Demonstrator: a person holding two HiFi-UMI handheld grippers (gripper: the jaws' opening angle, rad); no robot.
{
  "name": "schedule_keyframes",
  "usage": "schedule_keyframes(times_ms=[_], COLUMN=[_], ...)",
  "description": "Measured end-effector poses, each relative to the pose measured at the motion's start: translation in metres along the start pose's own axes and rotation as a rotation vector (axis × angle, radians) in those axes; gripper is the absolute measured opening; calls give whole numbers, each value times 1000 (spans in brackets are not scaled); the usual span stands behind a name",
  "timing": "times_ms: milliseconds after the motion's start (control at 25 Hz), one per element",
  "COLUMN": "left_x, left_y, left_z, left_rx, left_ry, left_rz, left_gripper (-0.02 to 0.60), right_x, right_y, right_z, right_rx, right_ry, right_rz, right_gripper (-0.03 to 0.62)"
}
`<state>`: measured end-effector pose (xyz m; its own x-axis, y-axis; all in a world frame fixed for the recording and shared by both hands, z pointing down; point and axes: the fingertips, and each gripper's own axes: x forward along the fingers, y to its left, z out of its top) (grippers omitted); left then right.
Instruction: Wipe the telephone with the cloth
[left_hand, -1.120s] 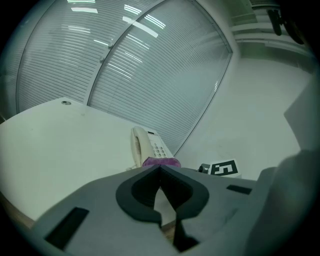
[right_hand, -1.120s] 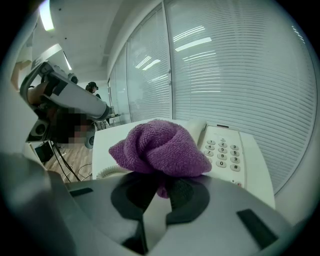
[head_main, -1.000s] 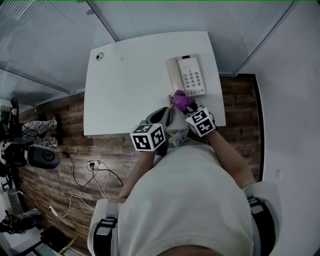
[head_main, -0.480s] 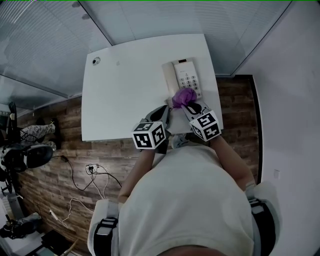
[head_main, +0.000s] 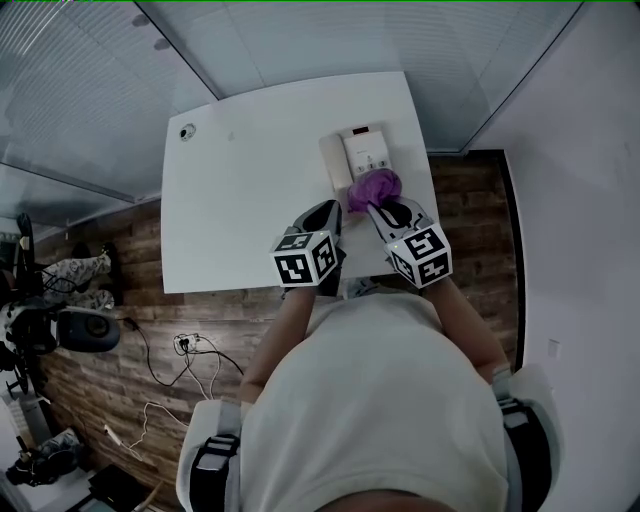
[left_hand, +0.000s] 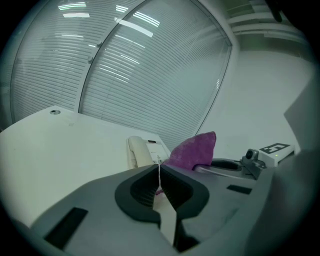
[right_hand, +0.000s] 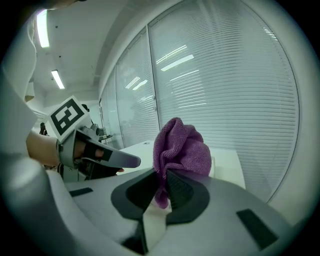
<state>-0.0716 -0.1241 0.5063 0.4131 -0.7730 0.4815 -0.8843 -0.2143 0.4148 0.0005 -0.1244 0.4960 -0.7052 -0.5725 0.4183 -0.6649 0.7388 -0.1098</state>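
The telephone (head_main: 362, 152) lies toward the far right of the white counter (head_main: 250, 200), and in the head view the purple cloth (head_main: 373, 186) covers its near end. The right hand-held gripper (right_hand: 162, 186) is clenched on that cloth, which bunches up above its jaws; whether the cloth touches the telephone cannot be told. The left hand-held gripper (left_hand: 159, 170) is clenched on nothing, just left of the right one, pointing toward the telephone

Near end of the telephone (head_main: 360, 150) — a good half — beneath the purple cloth (head_main: 373, 186); markings on the rest too small
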Motion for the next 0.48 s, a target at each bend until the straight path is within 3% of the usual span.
schedule_keyframes(times_ms=[280,320,360,400,480], left_x=[28,33,37,42,51], left_y=[9,10,11,12,16], left_z=[14,15,16,17,19], left_rx=[19,19,17,12,-1], left_ry=[16,22,31,40,46], left_rz=[57,60,60,59,67], left_gripper=[27,56,146,186,197], right_x=[0,1,1,2,4], right_y=[-18,-21,-24,-27,-34], right_z=[15,16,17,18,19], right_rx=[12,17,21,25,33], right_ry=[-27,-28,-29,-29,-31], right_rz=[-22,-26,-29,-32,-37], right_gripper=[46,46,46,46,46])
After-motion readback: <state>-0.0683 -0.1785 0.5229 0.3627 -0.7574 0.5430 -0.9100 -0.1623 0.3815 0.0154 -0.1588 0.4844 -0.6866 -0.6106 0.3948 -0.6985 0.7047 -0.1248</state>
